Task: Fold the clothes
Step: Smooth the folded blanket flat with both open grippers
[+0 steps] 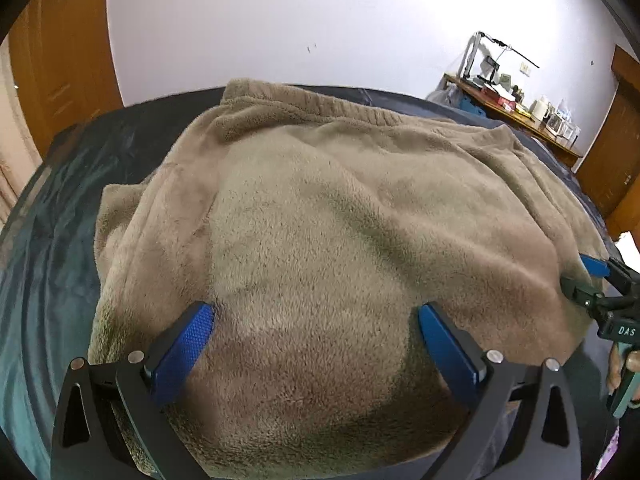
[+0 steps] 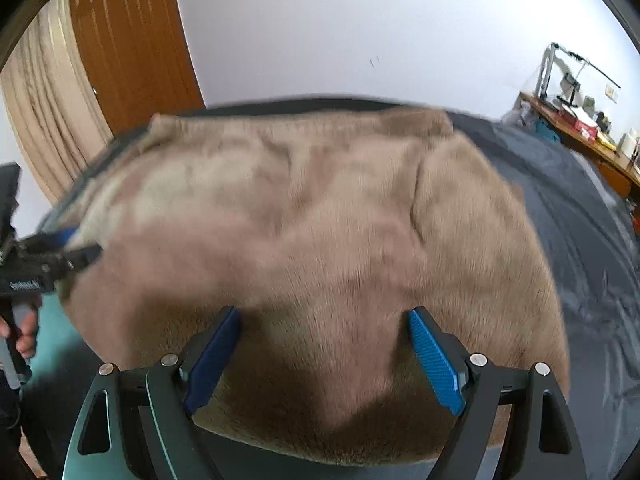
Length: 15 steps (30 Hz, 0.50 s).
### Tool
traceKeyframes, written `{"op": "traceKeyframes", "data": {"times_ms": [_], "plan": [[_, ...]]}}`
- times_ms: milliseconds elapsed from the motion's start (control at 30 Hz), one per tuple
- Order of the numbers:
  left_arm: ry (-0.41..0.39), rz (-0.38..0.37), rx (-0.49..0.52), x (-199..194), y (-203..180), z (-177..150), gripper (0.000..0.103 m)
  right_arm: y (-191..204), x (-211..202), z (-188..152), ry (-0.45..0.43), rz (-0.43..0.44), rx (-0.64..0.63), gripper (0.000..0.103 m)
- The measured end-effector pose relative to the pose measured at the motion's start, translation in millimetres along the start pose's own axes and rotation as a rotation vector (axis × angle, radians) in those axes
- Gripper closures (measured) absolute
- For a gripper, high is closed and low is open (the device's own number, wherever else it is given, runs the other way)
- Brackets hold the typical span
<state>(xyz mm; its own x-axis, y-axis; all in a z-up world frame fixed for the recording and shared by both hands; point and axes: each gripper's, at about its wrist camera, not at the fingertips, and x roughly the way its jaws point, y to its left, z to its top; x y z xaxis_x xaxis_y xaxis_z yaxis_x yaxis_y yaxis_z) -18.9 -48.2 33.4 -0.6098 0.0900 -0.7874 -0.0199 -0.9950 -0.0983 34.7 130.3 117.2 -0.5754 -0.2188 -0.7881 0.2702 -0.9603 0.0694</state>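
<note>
I have both hand-held grippers low over a tan fleece garment (image 1: 320, 216) that lies spread across a bed covered in a dark blue-grey sheet (image 1: 52, 240). The garment takes up most of the bed in front of me, with a ribbed hem or cuff band (image 1: 296, 98) along its far edge and a few soft folds running across the pile.

From the left wrist view, the left hand-held gripper (image 1: 316, 312) has its jaws standing wide apart, the blue pads framing the near part of the fleece; the tips look to be at the surface of the fabric, but nothing is pinched between them. At the right edge of that view I can see the right hand-held gripper (image 1: 600, 284) reaching in at the garment's right side, with a bit of the person's hand (image 1: 624, 364) on its grip.

From the right wrist view — blurred by motion — the right hand-held gripper (image 2: 324, 316) also has its jaws spread wide, over the near edge of the garment, gripping nothing. The left hand-held gripper (image 2: 76, 248) shows at the left edge against the fleece, and the person's fingers (image 2: 26, 332) wrap its handle below.

Behind the bed there is a plain white wall (image 1: 320, 20), a wooden door (image 2: 132, 40) with a beige curtain (image 2: 48, 112) beside it, and off to the right a cluttered wooden bench (image 1: 520, 112) against the wall.
</note>
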Motion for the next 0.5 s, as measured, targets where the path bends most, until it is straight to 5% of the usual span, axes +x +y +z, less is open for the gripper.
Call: {"op": "traceKeyframes", "data": {"times_ms": [500], "plan": [[-0.069, 0.054, -0.001, 1, -10, -11, 0.001, -2, -5, -17, -0.066, -0.043, 0.003, 0.014]]}}
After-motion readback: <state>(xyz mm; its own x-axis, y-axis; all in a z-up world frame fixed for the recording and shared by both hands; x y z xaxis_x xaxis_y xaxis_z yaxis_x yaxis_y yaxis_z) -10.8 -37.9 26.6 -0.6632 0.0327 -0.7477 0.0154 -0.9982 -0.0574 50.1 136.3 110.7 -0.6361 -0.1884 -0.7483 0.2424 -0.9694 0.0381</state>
